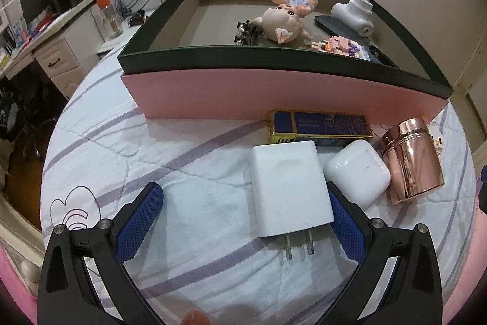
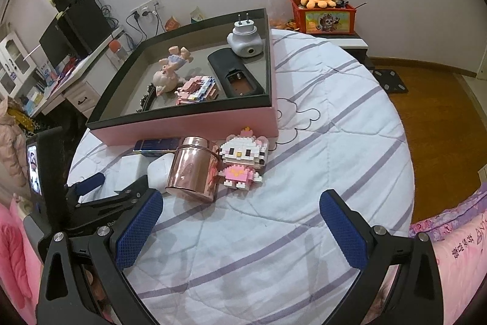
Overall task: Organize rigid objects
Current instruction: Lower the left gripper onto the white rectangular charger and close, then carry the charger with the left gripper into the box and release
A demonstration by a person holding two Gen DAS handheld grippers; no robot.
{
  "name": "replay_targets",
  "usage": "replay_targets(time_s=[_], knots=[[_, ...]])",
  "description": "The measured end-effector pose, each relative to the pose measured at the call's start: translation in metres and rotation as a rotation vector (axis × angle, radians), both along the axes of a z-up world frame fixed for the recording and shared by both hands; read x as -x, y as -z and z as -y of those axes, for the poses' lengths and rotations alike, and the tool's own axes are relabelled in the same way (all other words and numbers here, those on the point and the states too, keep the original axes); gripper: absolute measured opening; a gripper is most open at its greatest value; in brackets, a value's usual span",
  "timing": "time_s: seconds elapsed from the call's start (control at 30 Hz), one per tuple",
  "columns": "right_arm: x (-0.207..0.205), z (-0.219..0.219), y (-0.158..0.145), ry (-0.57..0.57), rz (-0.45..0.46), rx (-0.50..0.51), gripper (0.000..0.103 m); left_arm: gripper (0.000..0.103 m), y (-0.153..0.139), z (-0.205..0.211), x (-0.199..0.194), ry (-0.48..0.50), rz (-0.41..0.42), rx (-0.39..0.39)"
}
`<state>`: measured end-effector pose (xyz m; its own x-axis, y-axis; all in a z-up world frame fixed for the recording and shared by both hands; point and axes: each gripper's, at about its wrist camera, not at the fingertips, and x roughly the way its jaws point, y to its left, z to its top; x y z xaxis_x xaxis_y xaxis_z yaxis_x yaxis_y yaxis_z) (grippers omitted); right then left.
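Note:
A pink box with a dark rim [image 1: 274, 90] [image 2: 188, 124] stands on the striped bedspread. It holds a pig figurine [image 1: 283, 20] [image 2: 169, 75], a white plug camera [image 1: 353, 11] [image 2: 245, 40], a black remote [image 2: 234, 72] and a pink block model [image 2: 197, 90]. In front lie a white charger [image 1: 289, 188], a white earbud case [image 1: 356, 169], a blue and gold box [image 1: 319, 127], a rose-gold tin [image 1: 411, 160] [image 2: 193, 169] and a block kitty figure [image 2: 243, 160]. My left gripper [image 1: 243, 215] is open with the charger between its fingers, against the right pad. My right gripper [image 2: 240, 227] is open and empty, below the tin.
A desk with a monitor and bottle [image 1: 108, 17] stands at the left beyond the bed. A red toy bin [image 2: 322, 14] sits on a stand at the back right. Wooden floor [image 2: 441, 99] lies past the bed's right edge. The left gripper shows in the right wrist view [image 2: 103, 191].

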<state>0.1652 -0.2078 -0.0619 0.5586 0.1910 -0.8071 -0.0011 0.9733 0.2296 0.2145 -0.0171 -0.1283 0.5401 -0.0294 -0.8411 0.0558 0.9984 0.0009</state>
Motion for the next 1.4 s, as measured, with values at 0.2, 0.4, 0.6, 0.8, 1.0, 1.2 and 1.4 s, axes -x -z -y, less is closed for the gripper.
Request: replay_targets(time_s=[0.2, 0.4, 0.6, 0.8, 1.0, 1.2, 1.4], knots=[[-0.008, -0.003, 0.003, -0.008, -0.009, 0.004, 0.103, 0.087, -0.001, -0.003, -0.004, -0.002, 0.018, 0.007], [-0.012, -0.004, 0.003, -0.008, -0.009, 0.005, 0.103, 0.041, -0.008, -0.010, -0.009, -0.026, 0.035, 0.007], [-0.016, -0.003, 0.004, -0.005, -0.010, 0.003, 0.103, 0.040, -0.013, -0.020, -0.004, -0.035, 0.033, 0.040], [-0.020, -0.003, 0.001, -0.007, -0.002, -0.002, 0.103, 0.041, -0.039, -0.026, 0.006, -0.035, 0.070, 0.068], [-0.026, -0.004, -0.004, -0.012, 0.012, -0.003, 0.103, 0.040, -0.048, -0.036, 0.003, -0.044, 0.074, 0.096], [-0.029, -0.004, -0.004, -0.015, 0.012, -0.005, 0.103, 0.040, -0.050, -0.039, 0.002, -0.051, 0.072, 0.111], [-0.030, -0.004, -0.003, -0.015, 0.011, -0.005, 0.103, 0.040, -0.059, -0.038, 0.006, -0.051, 0.097, 0.121]])
